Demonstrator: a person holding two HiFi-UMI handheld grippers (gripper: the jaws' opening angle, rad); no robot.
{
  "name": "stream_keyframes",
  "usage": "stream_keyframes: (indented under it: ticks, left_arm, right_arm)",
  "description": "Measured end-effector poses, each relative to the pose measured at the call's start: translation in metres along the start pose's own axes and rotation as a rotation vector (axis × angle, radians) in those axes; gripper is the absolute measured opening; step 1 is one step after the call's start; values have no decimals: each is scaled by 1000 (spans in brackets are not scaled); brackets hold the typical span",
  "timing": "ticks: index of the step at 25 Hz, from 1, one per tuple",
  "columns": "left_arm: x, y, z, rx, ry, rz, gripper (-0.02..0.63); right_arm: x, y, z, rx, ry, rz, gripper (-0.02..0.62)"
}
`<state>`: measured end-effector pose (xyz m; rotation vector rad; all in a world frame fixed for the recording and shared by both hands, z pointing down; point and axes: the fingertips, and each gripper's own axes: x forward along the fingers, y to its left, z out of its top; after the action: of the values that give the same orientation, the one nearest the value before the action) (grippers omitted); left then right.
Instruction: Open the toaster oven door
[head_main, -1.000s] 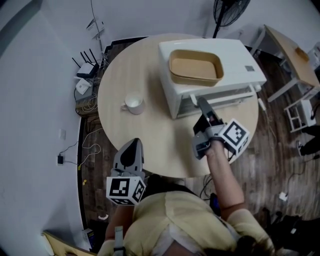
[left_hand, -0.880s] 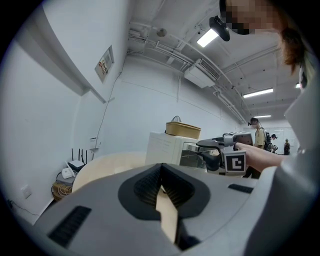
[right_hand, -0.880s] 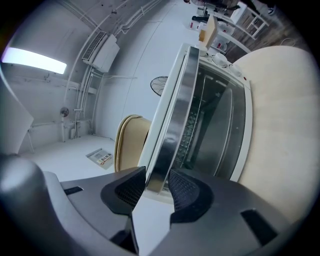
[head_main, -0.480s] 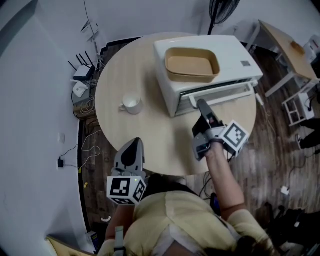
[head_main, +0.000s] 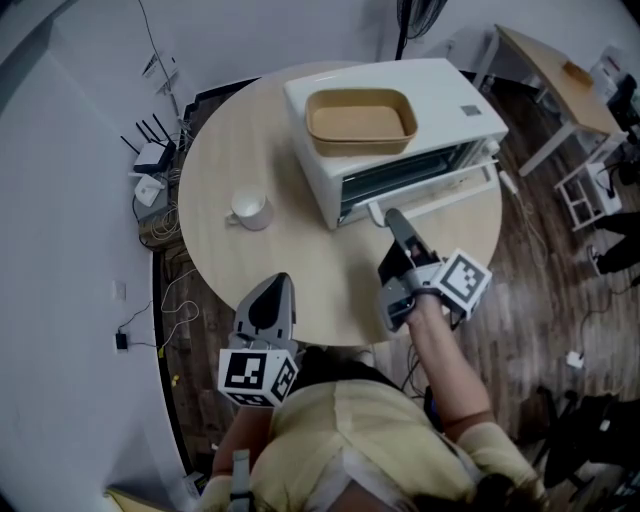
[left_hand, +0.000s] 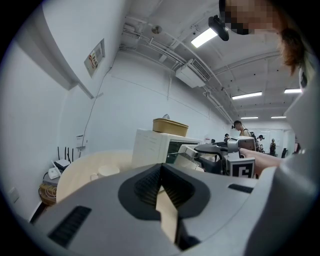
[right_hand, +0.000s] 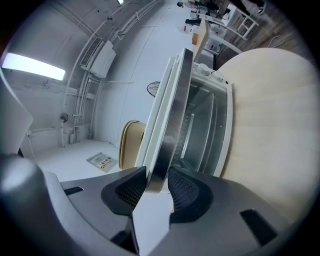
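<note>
Right gripper (head_main: 392, 216) just clamped tighter onto the silver bar handle (right_hand: 167, 135) of the white toaster oven (head_main: 455, 95) at 1 o'clock, left gripper (head_main: 276, 284) pinched together.

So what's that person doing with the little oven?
A person holds a gripper in each hand. The right gripper has just been closing its fingers on the door handle of the toaster oven, and the door stands part-way open. The left gripper waits shut and empty near the edge of the table. A tan tray sits on top of the oven.
</note>
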<state>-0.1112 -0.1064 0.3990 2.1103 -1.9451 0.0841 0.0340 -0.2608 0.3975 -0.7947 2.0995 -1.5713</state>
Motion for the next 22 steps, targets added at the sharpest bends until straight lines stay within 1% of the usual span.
stream_keyframes:
  ticks: [10,17,22]
  left_arm:
    - [15,-25,-5,16,23,-101,2]
    - [23,-39,-10,24,43,-153,2]
    - [30,-47,-15,31,59,-186,2]
  right_arm:
    - [-35,-21,-11,-10,-20,-76,127]
    - [-53,-31,-19,-1,-28,-101,124]
    - [-68,-44,-25,9,-33,-136,124]
